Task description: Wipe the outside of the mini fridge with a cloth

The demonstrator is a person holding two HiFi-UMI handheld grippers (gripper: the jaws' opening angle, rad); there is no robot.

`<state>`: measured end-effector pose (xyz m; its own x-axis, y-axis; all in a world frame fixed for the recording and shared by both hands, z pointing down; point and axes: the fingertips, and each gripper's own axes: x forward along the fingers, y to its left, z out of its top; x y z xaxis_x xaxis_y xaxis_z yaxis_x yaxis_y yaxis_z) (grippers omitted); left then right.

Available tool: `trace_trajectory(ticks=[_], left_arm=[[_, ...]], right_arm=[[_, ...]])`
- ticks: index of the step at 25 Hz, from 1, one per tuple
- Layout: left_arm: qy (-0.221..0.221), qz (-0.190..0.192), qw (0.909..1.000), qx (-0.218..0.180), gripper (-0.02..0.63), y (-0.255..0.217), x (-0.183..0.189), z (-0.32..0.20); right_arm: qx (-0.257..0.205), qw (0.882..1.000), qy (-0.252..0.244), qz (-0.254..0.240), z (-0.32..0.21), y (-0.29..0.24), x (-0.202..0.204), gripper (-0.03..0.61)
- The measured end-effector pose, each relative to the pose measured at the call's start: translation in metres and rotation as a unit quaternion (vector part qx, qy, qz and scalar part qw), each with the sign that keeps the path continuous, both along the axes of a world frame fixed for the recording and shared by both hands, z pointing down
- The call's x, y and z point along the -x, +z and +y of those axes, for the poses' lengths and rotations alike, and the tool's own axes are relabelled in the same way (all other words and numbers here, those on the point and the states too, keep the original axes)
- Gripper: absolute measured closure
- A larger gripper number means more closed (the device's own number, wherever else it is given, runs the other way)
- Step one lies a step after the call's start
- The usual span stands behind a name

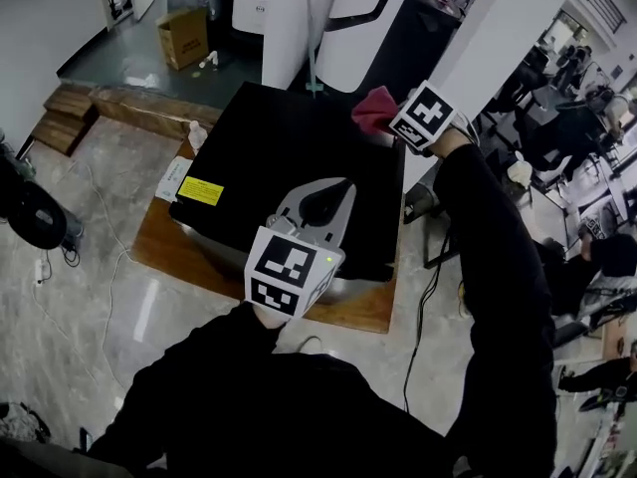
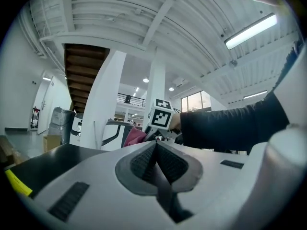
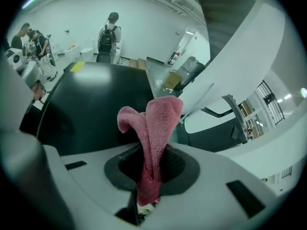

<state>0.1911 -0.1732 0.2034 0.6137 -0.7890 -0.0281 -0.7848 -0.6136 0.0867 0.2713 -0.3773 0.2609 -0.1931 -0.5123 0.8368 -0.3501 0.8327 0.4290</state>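
Mini fridge [image 1: 289,147] black on wooden platform [image 1: 353,312], yellow label [image 1: 200,190] at left edge, pink cloth [image 1: 372,110] clenched in right hand-held gripper [image 1: 390,125] at far corner, left hand-held gripper [image 1: 336,189] closed empty above the top, cardboard box [image 1: 182,36] beyond.

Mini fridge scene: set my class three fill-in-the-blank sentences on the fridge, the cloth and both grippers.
The right gripper is shut on a ____ cloth.
The left gripper, jaws together, holds ____.
The black mini fridge carries a ____ sticker near one corner.
Missing words: pink; nothing; yellow.
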Motion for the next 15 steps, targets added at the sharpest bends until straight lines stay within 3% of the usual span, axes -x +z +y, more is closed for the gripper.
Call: trace_trajectory(ticks=[3, 6, 10, 15], left_arm=[[-0.029, -0.006, 0.9995, 0.008, 0.607, 0.008, -0.011, -0.005], [-0.043, -0.008, 0.9990, 0.002, 0.607, 0.007, -0.025, -0.009], [-0.060, -0.007, 0.9981, 0.010, 0.607, 0.014, -0.030, -0.006], [-0.072, -0.004, 0.9973, 0.011, 0.607, 0.012, -0.034, 0.000]], right_arm=[[-0.012, 1.000, -0.012, 0.018, -0.028, 0.027, 0.002, 0.518], [0.012, 0.999, -0.018, 0.029, -0.040, 0.048, -0.009, 0.518], [0.098, 0.995, -0.026, 0.005, -0.036, 0.070, -0.011, 0.520], [0.198, 0.979, -0.032, -0.049, -0.017, 0.065, -0.008, 0.520]])
